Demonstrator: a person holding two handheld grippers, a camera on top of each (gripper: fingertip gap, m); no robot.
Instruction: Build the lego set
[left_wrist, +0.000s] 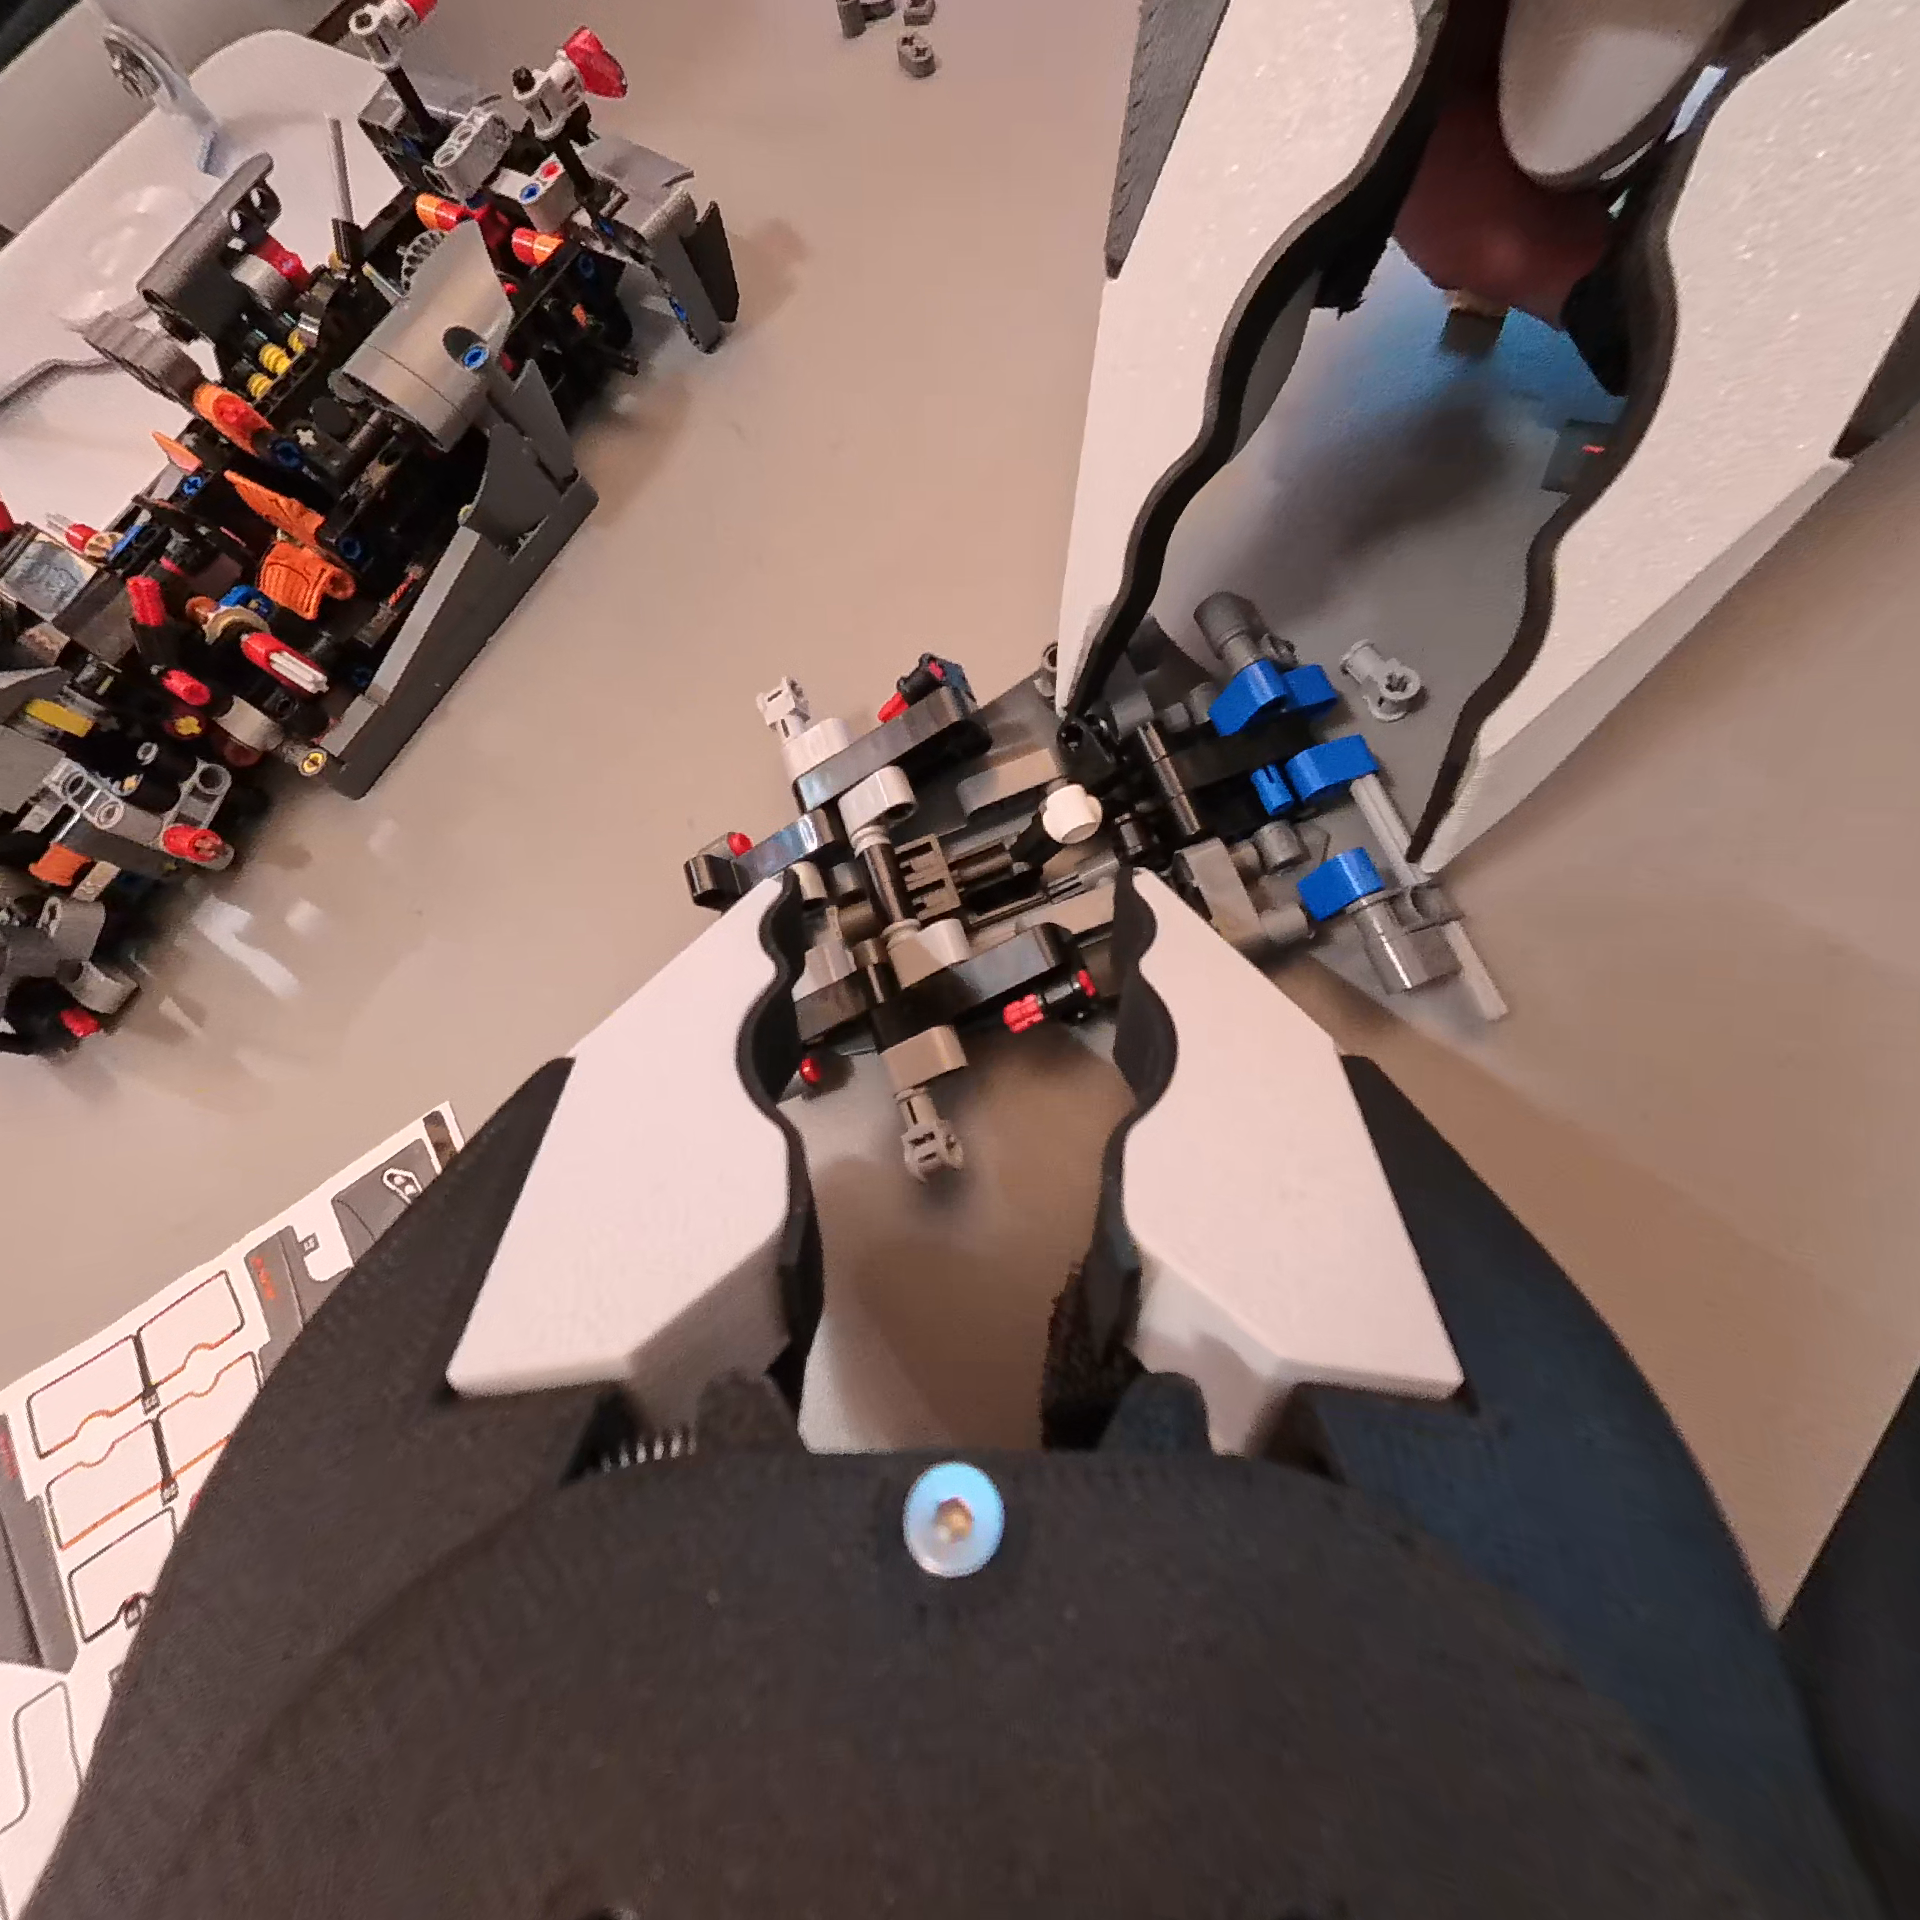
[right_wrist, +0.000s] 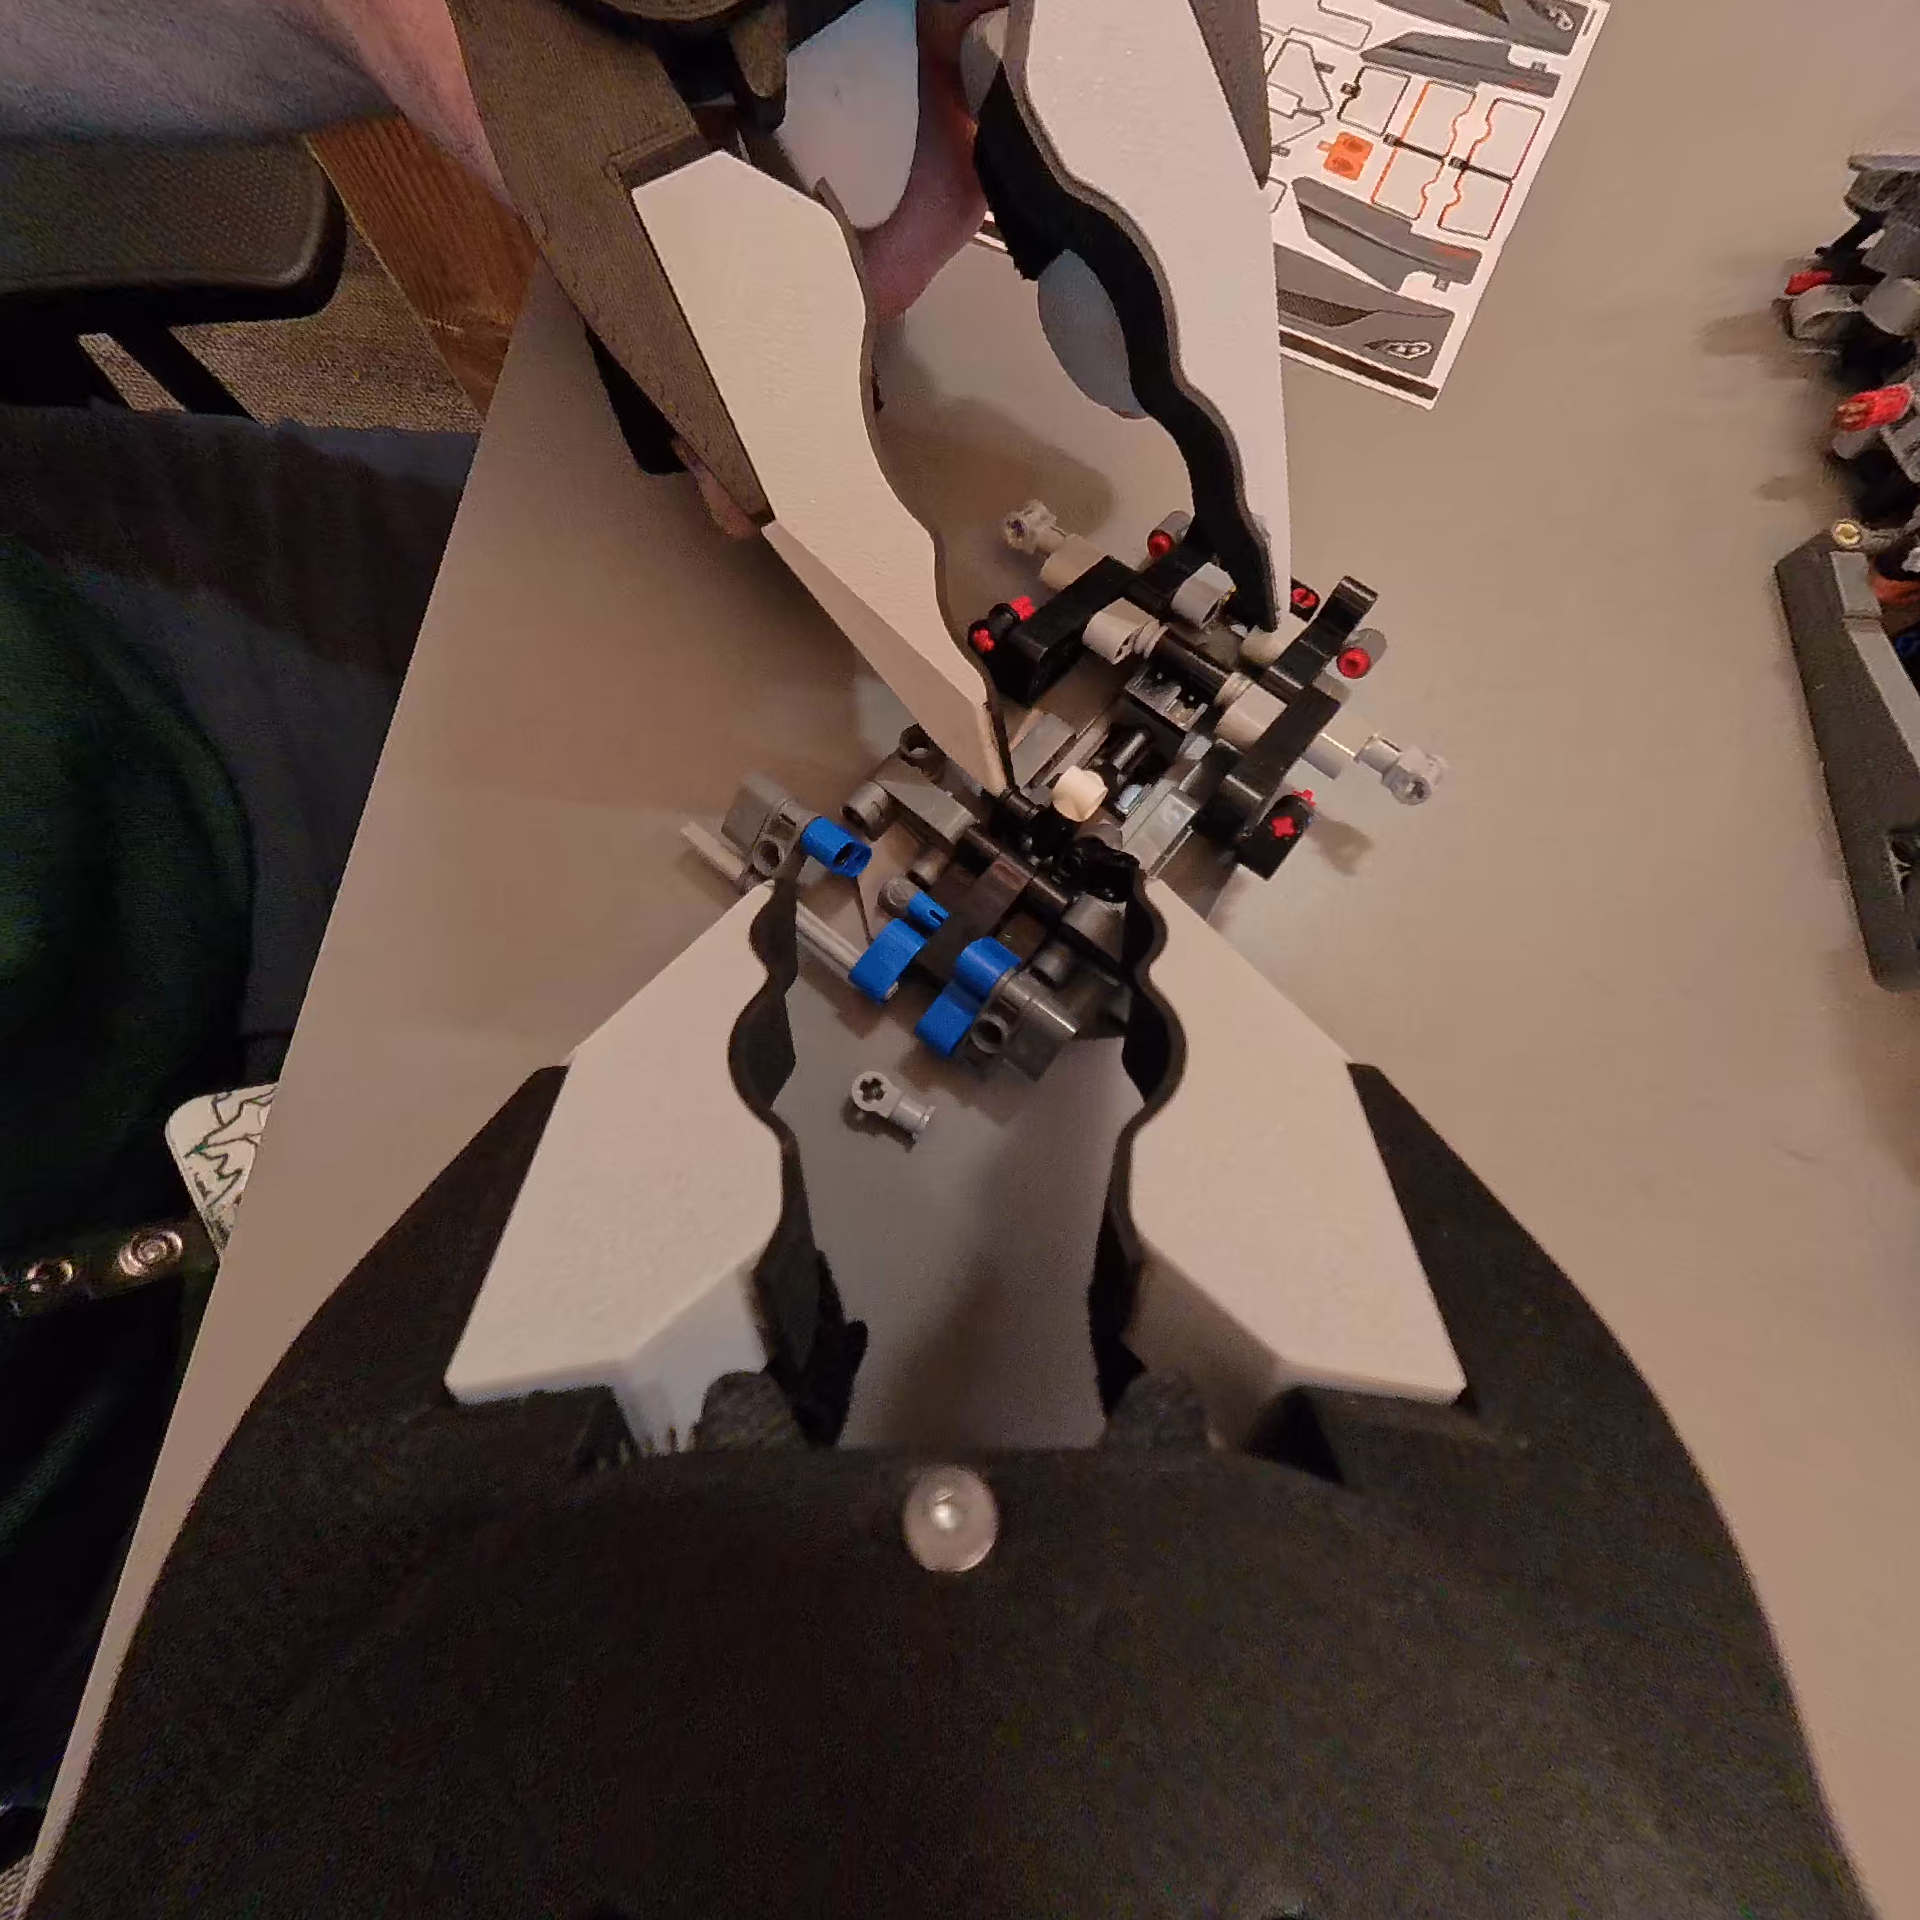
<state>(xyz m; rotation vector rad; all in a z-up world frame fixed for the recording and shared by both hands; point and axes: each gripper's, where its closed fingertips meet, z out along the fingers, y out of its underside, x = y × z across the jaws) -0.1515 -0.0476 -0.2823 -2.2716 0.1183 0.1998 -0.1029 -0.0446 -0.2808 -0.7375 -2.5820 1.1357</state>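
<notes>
Straddling the small lego assembly (left_wrist: 935, 883) from both ends, my two grippers meet over it near the middle of the grey surface (left_wrist: 883, 468). My left gripper (left_wrist: 940, 904) has its fingers spread to either side of the black-and-grey end of the assembly, the tips level with its beams; whether the pads actually press on it I cannot tell. My right gripper (right_wrist: 951, 914) is likewise spread around the opposite end, where the blue connectors (right_wrist: 940, 982) sit, and again contact is unclear. In the left wrist view the right gripper comes in from 1 o'clock, one fingertip touching the assembly's middle just beside a white round piece (left_wrist: 1072, 812). A loose light-grey pin (right_wrist: 888, 1103) lies on the surface between my right fingers, just short of the blue parts. A large, partly built lego model (left_wrist: 291, 499) in black, grey, orange and red stands well apart at 10 o'clock in the left wrist view. A sticker sheet (left_wrist: 156, 1382) lies at 8 o'clock there, partly under my left gripper. A few small grey pieces (left_wrist: 894, 26) rest at 12 o'clock.
</notes>
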